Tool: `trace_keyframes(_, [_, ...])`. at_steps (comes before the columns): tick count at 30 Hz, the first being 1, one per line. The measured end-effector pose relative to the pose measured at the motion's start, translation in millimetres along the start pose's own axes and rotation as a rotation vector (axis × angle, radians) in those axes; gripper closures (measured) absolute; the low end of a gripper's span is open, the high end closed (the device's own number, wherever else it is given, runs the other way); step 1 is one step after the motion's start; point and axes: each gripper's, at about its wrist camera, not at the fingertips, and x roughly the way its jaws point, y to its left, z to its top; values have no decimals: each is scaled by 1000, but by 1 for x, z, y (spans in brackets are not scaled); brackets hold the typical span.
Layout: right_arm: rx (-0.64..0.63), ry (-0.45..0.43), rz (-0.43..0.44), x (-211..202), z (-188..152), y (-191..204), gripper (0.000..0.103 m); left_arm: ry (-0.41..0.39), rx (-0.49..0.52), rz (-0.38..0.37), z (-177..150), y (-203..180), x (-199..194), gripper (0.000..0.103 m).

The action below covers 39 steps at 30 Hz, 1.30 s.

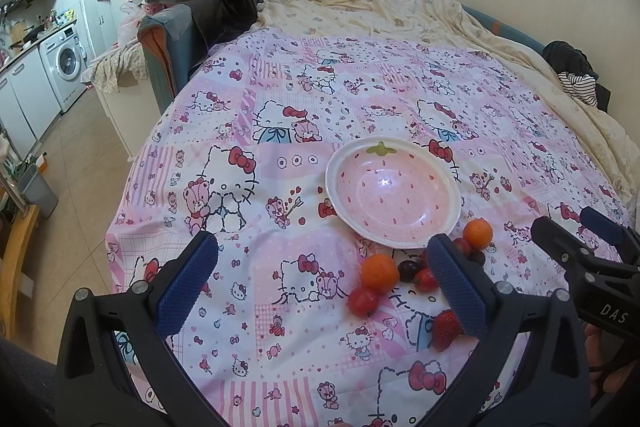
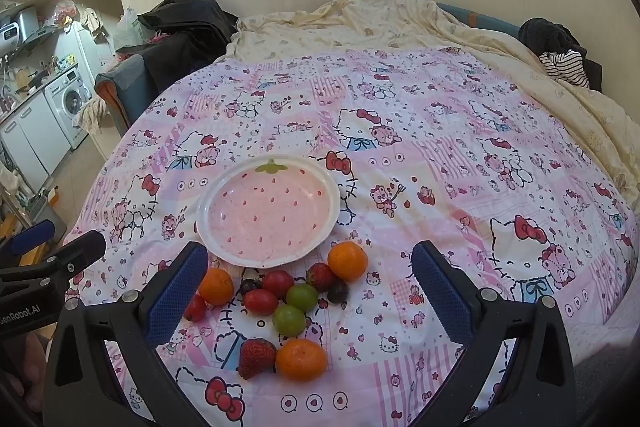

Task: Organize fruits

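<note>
Both of your tools hang above the bed with their jaws spread wide and nothing between them: the right tool sits over the pile of fruit, the left tool is a little to the left of it. The strawberry-pattern plate lies empty on the Hello Kitty cover, just behind the fruit, so no piece is placed yet.

The fruit lies in a loose cluster just in front of the plate. Three mandarins are there: one near the plate on the right, one on the left, one closest to you. A strawberry touches that closest mandarin. In the middle, two green grapes lie against cherry tomatoes and dark grapes.

I think it is best to begin from the outside of the pile. The mandarin on the right stands apart on one side, so your right tool can come down over it without pushing the neighbours. Put the blue pads on its two widest sides and close gently; the cover is soft, so press down only lightly or the fruit may roll. Leave the strawberries and grapes for a slower, softer grip, because they probably bruise easily. Carry each piece low and release it in the middle of the plate, not at the rim.
</note>
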Motion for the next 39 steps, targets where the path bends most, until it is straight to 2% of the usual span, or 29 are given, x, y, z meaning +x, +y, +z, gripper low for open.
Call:
trace_keyframes(21, [0,5,-1,1,-3,0,0,-5,1,2,0,0,1,0])
trace_keyframes(25, [23,33,16,4,-3,-6,0,4,2,17,1,1,2,0])
trace_keyframes(29, [137,169,61,22,-8,-32,0,35,-22,38,0,10,5,0])
trace_keyframes(31, [174,306,104,42,-21,-40,8,49,-33,41,0,13,7,0])
trace_keyframes(33, [234,453,162,62,-40,-45,26,60,-41,42,0,14,9,0])
trace_keyframes(34, [259,503,181,69,-48,-46,29,65,-44,39,0,14,10,0])
trace_keyframes(36, [317,583,204,81,-58,-51,37,66,-44,36,0,13,10,0])
trace_keyframes(39, [383,650,229,93,-69,-56,41,68,-41,37,0,12,10,0])
